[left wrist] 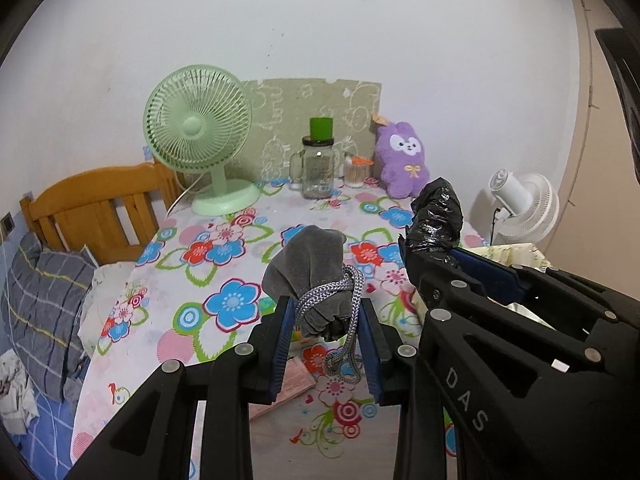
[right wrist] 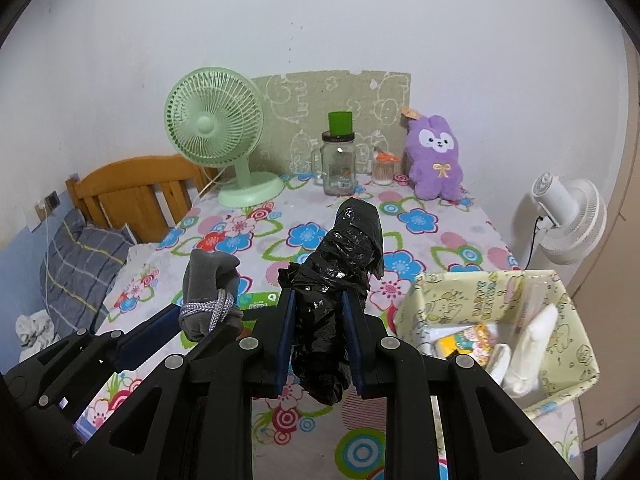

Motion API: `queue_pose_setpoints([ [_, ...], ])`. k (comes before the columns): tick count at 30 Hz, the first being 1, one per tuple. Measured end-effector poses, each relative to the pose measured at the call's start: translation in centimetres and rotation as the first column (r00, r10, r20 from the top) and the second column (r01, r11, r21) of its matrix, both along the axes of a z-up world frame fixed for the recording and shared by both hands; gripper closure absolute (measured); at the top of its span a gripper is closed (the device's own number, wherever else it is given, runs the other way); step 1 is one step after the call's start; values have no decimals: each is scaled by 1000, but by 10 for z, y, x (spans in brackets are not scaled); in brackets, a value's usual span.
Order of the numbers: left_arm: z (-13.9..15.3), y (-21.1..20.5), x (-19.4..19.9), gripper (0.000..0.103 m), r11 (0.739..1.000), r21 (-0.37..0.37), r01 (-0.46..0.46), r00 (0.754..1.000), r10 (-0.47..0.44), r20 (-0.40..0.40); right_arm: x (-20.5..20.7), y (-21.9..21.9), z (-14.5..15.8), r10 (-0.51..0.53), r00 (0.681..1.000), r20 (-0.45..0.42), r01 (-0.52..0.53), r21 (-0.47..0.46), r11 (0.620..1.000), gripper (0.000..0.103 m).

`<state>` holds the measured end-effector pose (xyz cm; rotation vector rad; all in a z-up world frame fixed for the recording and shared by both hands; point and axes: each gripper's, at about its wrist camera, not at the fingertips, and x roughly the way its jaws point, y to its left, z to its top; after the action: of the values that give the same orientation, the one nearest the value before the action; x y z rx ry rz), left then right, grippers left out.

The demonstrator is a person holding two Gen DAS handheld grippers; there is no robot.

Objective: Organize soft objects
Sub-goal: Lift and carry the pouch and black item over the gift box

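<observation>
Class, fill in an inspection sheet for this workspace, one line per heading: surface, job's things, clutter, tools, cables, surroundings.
Surface: floral tablecloth covers the table.
Job's things: grey pouch with cord; black plastic bundle; yellow box at right, already holding soft packs.
Clutter: green fan, glass jar, purple plush along the back.
Tools: left tool shut on the pouch; right tool shut on the bundle.
Cables: white fan has a dark lead.
Surroundings: wooden headboard, plaid pillow.
</observation>
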<state>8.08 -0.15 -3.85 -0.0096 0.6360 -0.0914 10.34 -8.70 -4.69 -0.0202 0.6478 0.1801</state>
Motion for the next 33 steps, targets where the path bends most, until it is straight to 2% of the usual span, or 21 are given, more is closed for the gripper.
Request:
queue_pose_setpoints([
  [14, 28, -30, -13, 71, 998, -17, 60, 996, -59, 64, -20, -32, 33, -29, 997, 65, 30, -16, 999, 76],
  [33, 29, -83, -4, 71, 992, -25, 121, 991, -119, 58, -16, -86, 35, -90, 993, 70, 92, -26, 995, 76],
])
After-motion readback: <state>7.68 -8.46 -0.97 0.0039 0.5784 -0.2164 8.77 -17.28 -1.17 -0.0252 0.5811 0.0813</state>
